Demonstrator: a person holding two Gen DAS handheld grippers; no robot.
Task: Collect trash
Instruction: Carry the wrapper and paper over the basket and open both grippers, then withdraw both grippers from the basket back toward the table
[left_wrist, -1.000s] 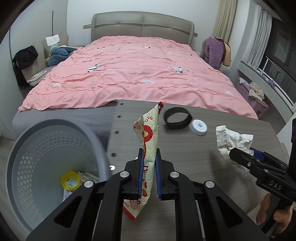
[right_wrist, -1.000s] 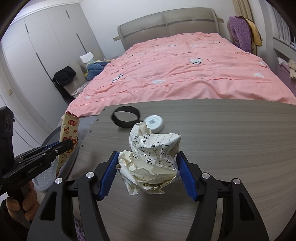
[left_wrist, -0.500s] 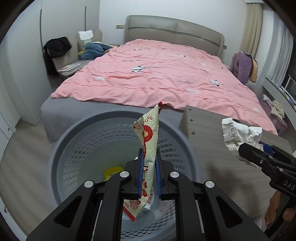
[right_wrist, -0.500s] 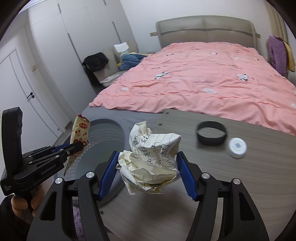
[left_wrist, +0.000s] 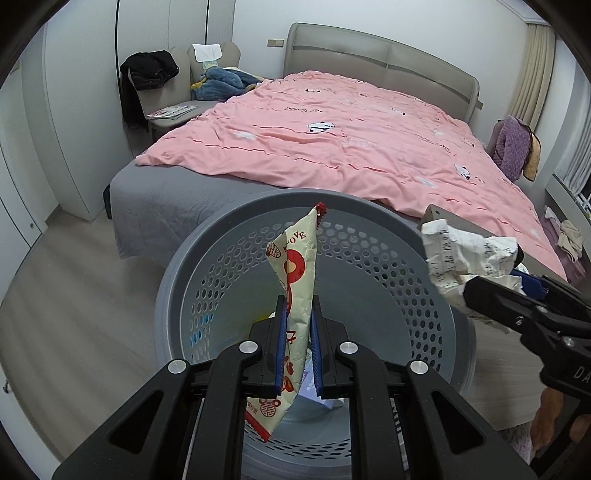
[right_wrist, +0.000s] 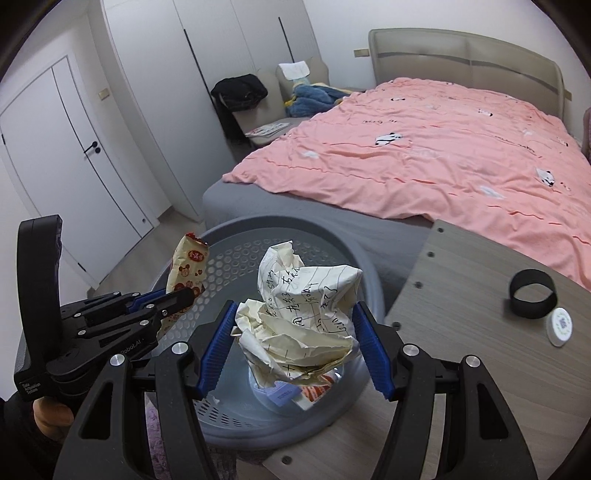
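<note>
- Right now the left gripper (left_wrist: 297, 345) has its jaws clamped on the snack wrapper (left_wrist: 295, 273), long axis upright, low centre of the left wrist view.
- Right gripper (right_wrist: 293, 345) jaws squeeze the crumpled paper (right_wrist: 303, 314), centre of its own view.
- Key relation: both pieces hang over the mouth of the grey basket (left_wrist: 373, 214), so a release should drop them in. Wrapper sits nearer the middle, paper nearer the rim by the tabletop (right_wrist: 461, 266).
- Basket already holds some scraps at the bottom, partly hidden.
- Black ring (right_wrist: 532, 293) and white cap (right_wrist: 559, 326) lie on the tabletop, far right.
</note>
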